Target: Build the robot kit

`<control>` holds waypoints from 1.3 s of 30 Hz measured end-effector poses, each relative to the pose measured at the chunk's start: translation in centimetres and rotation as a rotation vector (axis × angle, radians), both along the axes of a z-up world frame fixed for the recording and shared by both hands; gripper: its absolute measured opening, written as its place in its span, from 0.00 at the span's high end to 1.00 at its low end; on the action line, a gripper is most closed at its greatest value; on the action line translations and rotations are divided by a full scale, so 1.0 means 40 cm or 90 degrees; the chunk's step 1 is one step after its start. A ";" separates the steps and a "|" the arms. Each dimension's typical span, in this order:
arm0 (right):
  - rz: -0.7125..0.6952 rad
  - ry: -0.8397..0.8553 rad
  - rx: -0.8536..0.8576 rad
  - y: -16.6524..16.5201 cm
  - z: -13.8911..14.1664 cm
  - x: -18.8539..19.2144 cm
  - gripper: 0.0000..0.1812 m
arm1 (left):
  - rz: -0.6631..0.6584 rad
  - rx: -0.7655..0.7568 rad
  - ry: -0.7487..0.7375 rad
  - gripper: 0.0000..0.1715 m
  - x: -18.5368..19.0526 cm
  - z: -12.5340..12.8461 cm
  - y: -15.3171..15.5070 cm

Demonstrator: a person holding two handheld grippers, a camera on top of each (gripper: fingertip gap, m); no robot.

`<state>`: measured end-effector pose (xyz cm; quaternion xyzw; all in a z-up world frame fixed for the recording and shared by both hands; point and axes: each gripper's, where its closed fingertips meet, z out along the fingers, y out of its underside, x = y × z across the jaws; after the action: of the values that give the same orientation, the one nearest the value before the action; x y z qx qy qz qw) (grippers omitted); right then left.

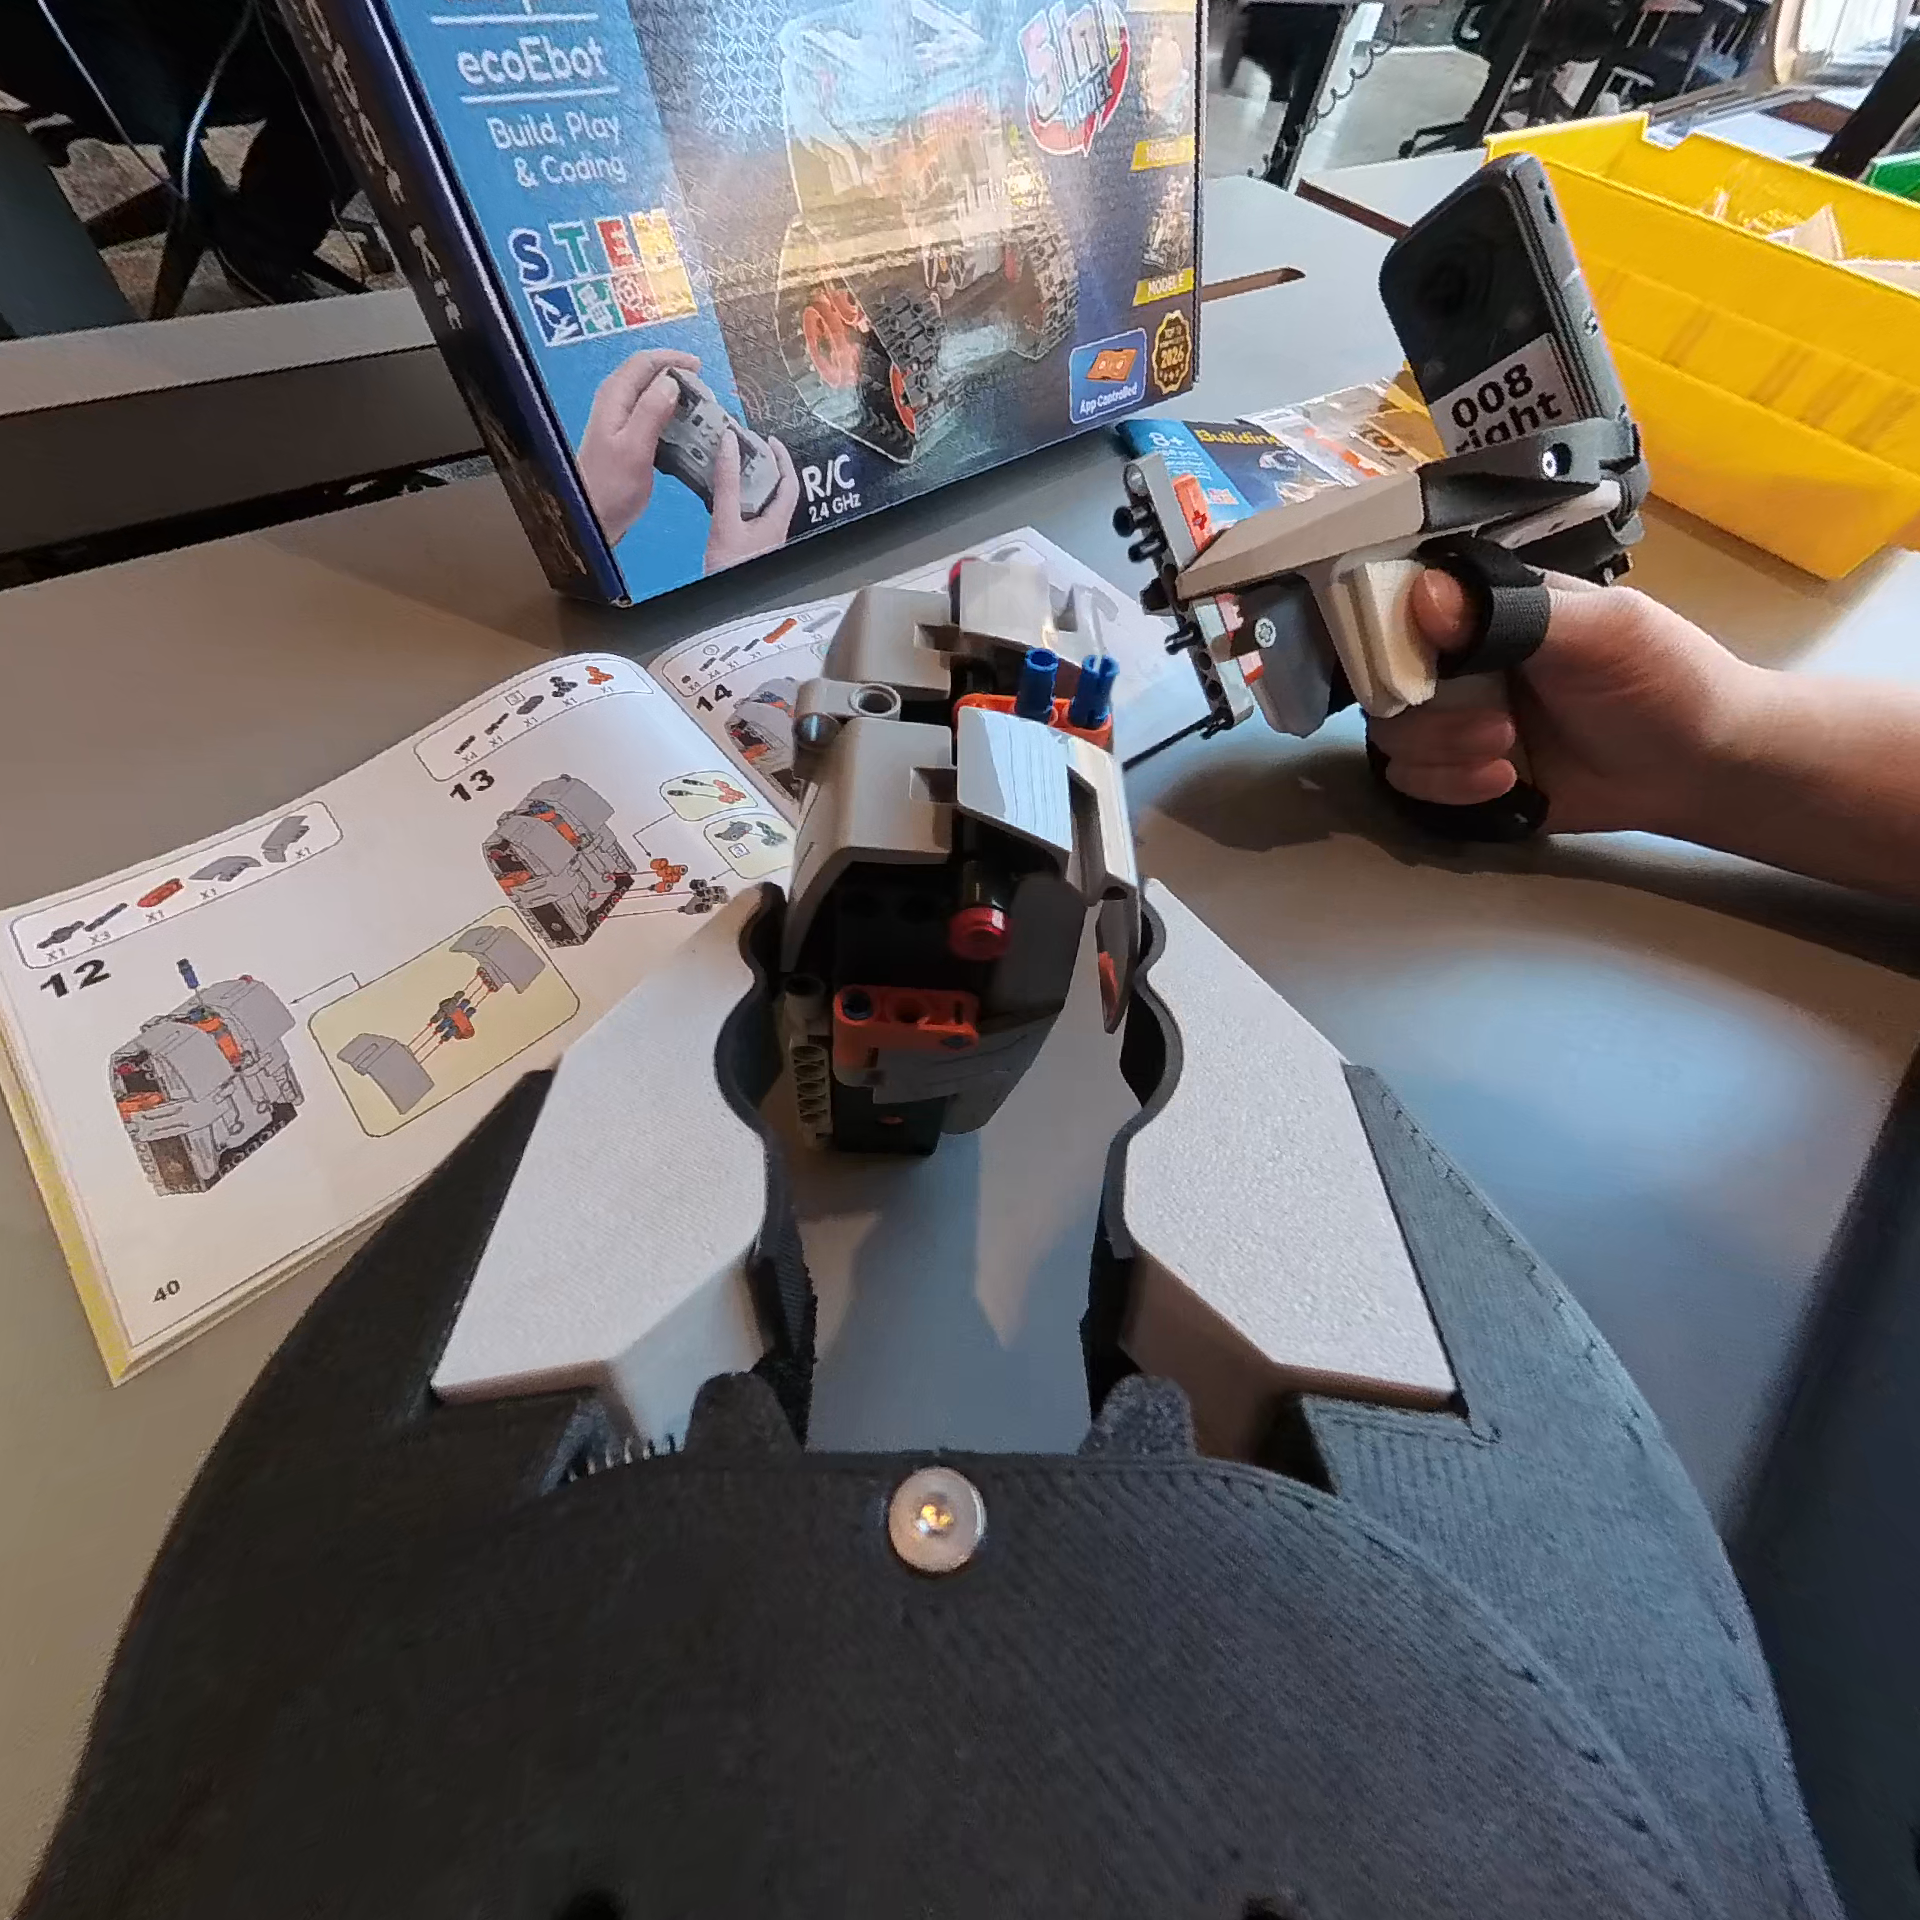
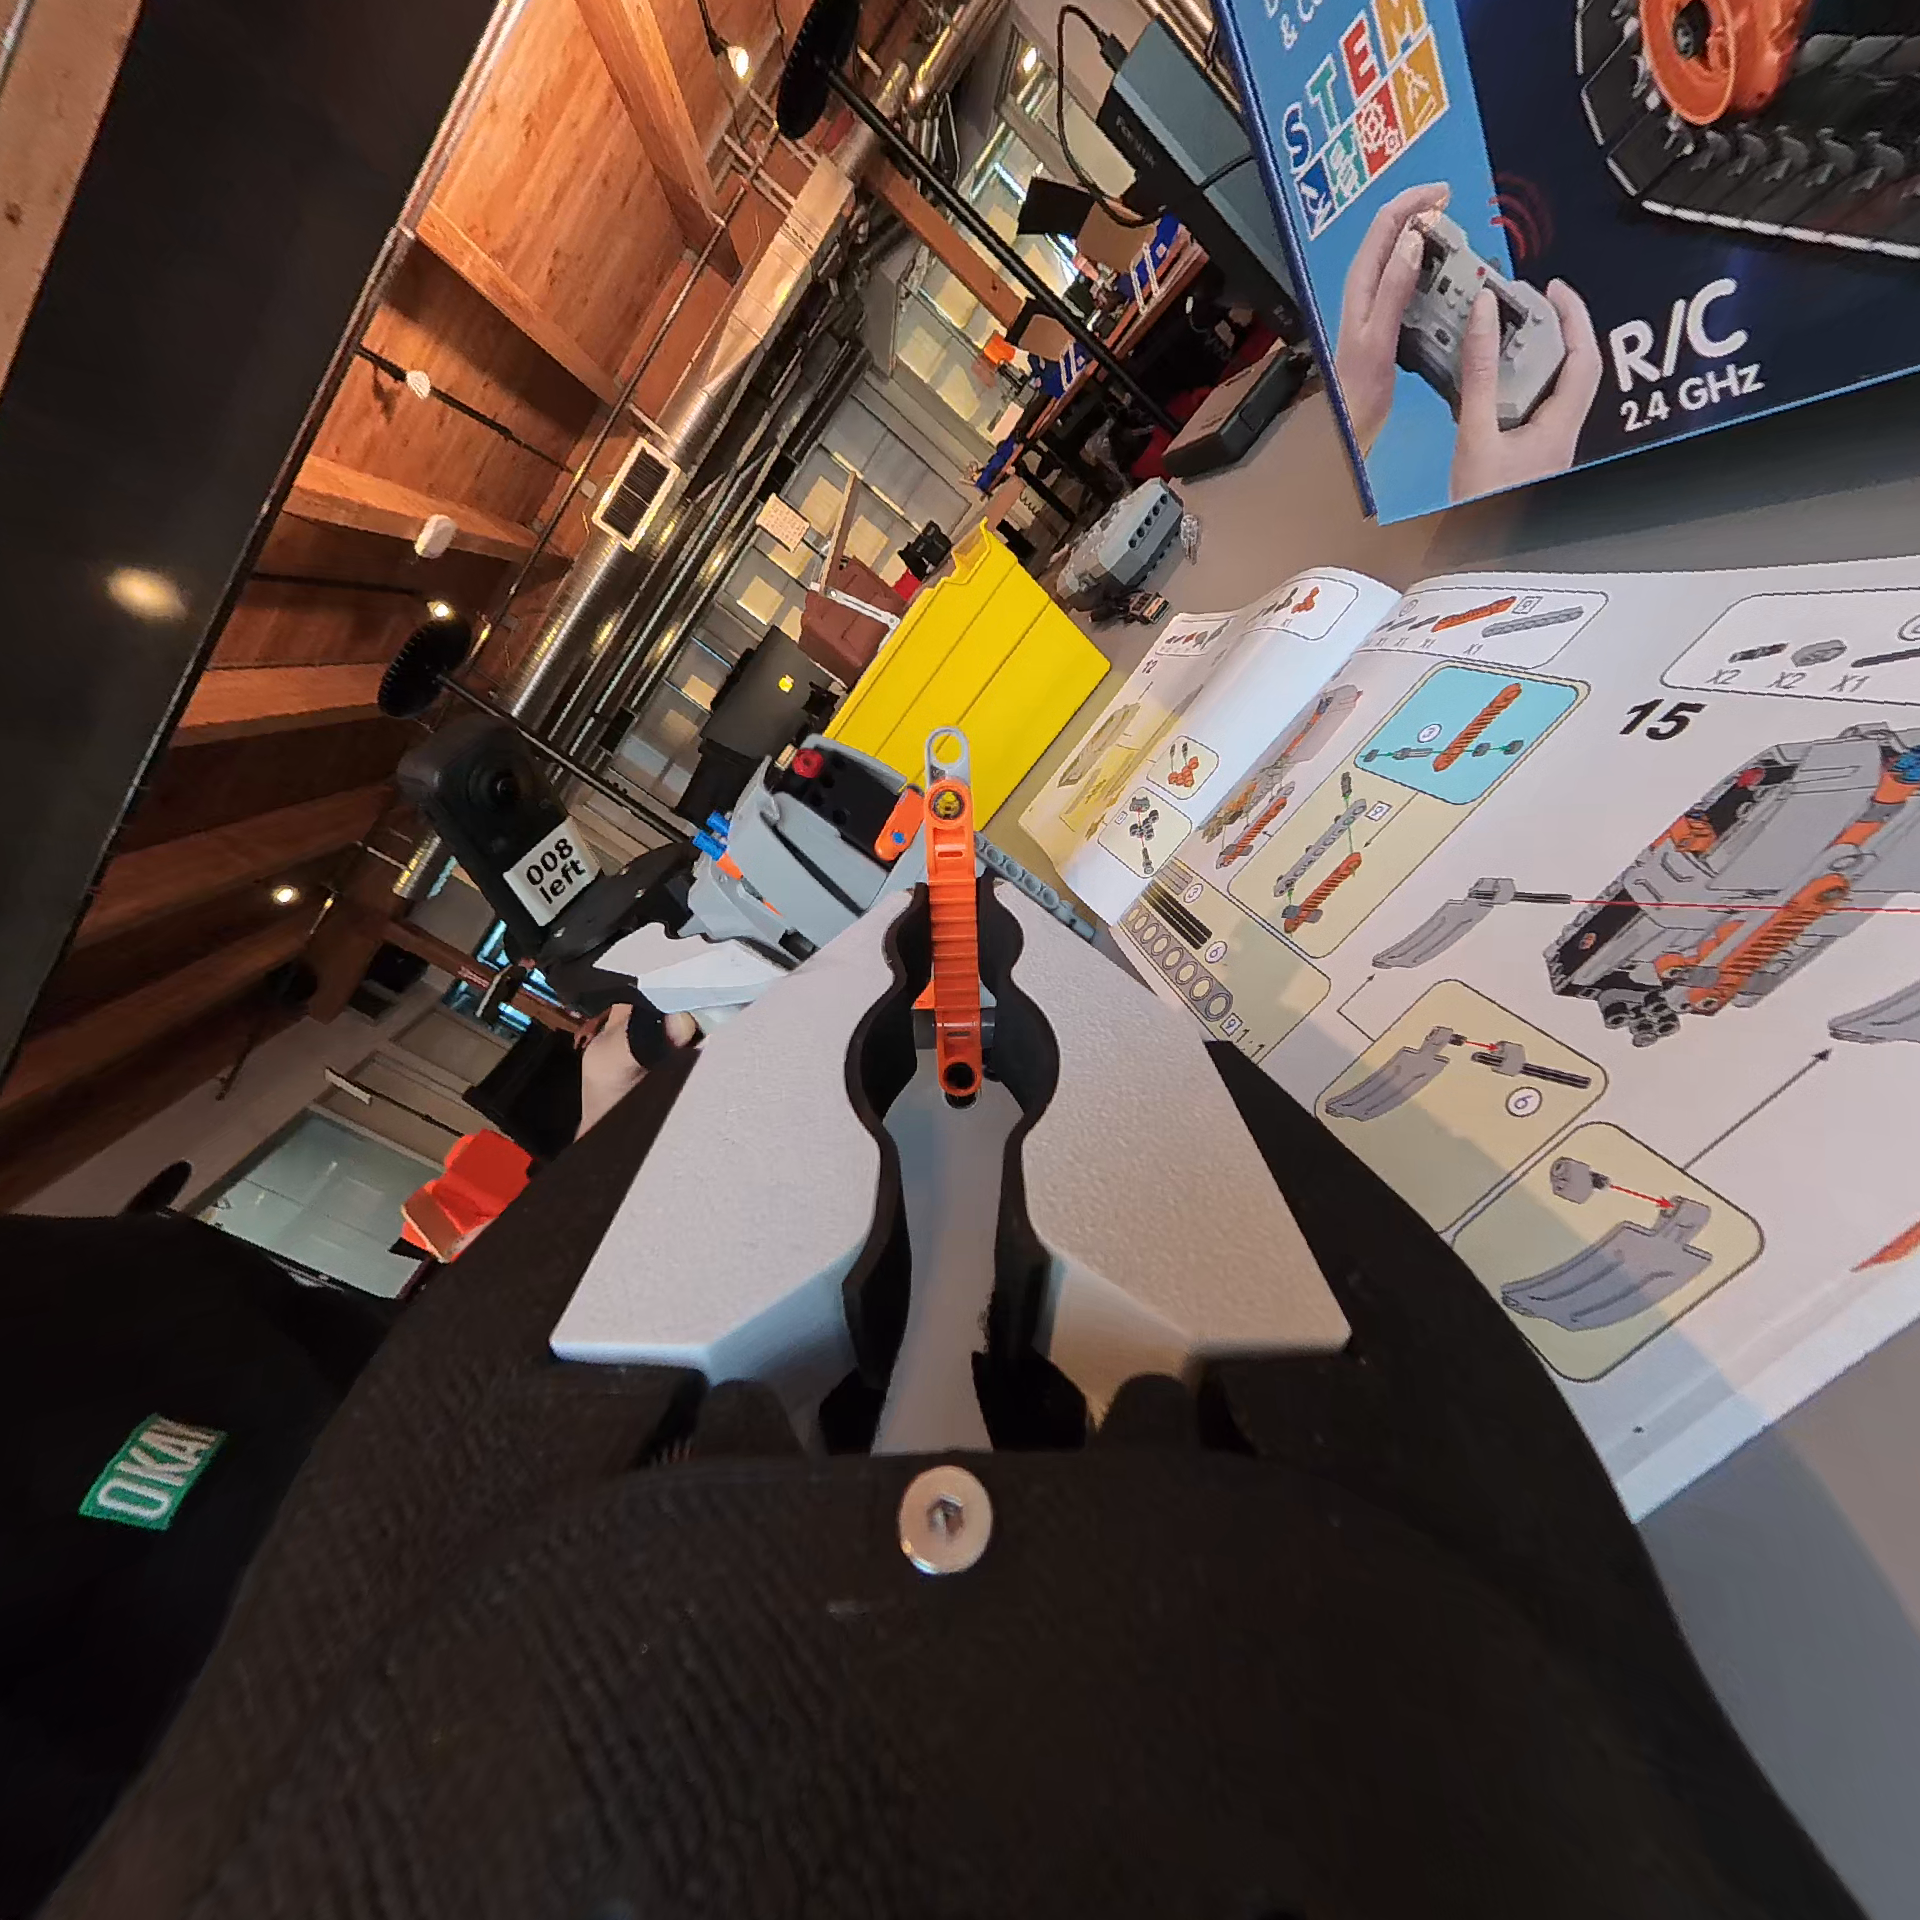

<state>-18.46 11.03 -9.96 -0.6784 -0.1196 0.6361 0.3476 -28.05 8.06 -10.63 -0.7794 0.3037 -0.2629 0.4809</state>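
In the left wrist view, an open instruction booklet (image 1: pixel 343 935) lies at the left of the frame on the grey table (image 1: pixel 1507 1039). At centre, my left gripper (image 1: pixel 940 997) is clenched on a grey, black and orange brick model (image 1: pixel 935 883). A blue toy box (image 1: pixel 790 260) stands above. At right, my right gripper (image 1: pixel 1205 613) grasps an orange toothed beam assembly (image 2: pixel 951 935), centred in the right wrist view. A yellow bin (image 1: pixel 1756 343) sits upper right.

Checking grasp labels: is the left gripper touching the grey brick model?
Touching. The left wrist view shows the left gripper with both fingers closed against the sides of the grey brick model, holding it upright above the table.
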 end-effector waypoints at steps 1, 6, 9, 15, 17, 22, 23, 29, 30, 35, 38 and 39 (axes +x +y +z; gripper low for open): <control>0.000 -0.001 0.000 0.000 0.000 0.000 0.97 | -0.002 0.000 0.003 0.62 -0.001 0.000 -0.002; -0.013 0.008 0.000 0.006 0.004 0.009 0.97 | 0.003 0.003 -0.015 0.62 0.002 0.003 0.003; -0.050 0.006 0.006 0.025 0.007 0.035 0.97 | 0.012 0.001 -0.047 0.60 0.005 0.018 0.007; -0.117 0.023 0.025 0.064 0.021 0.080 0.97 | 0.086 0.033 -0.175 0.43 -0.045 0.097 0.031; -0.114 0.020 0.026 0.063 0.019 0.077 0.97 | 0.092 0.051 -0.224 0.45 -0.059 0.128 0.029; -0.095 0.003 0.037 0.057 0.015 0.062 0.97 | 0.051 0.098 -0.312 0.60 -0.064 0.200 0.001; -0.094 0.002 0.039 0.057 0.016 0.060 0.97 | 0.034 0.114 -0.315 0.66 -0.058 0.214 -0.011; -0.080 0.022 0.044 0.051 0.027 0.061 0.97 | -0.005 0.247 -0.305 0.81 -0.048 0.296 -0.077; -0.064 0.035 0.043 0.044 0.033 0.059 0.97 | -0.015 0.267 -0.308 0.83 -0.043 0.308 -0.091; 0.000 0.072 0.046 -0.027 0.076 0.084 0.97 | -0.008 0.283 -0.221 0.96 0.011 0.253 -0.123; 0.043 0.042 0.092 -0.111 0.106 0.108 0.97 | -0.077 0.221 -0.246 1.00 0.098 0.214 -0.196; 0.067 0.009 0.110 -0.142 0.095 0.110 0.97 | -0.098 0.200 -0.256 1.00 0.123 0.208 -0.218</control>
<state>-14.07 5.33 -6.14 -0.6341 -0.2069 0.6459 0.3714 -23.12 -0.66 -2.32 -0.6019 0.2979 -0.3977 0.6251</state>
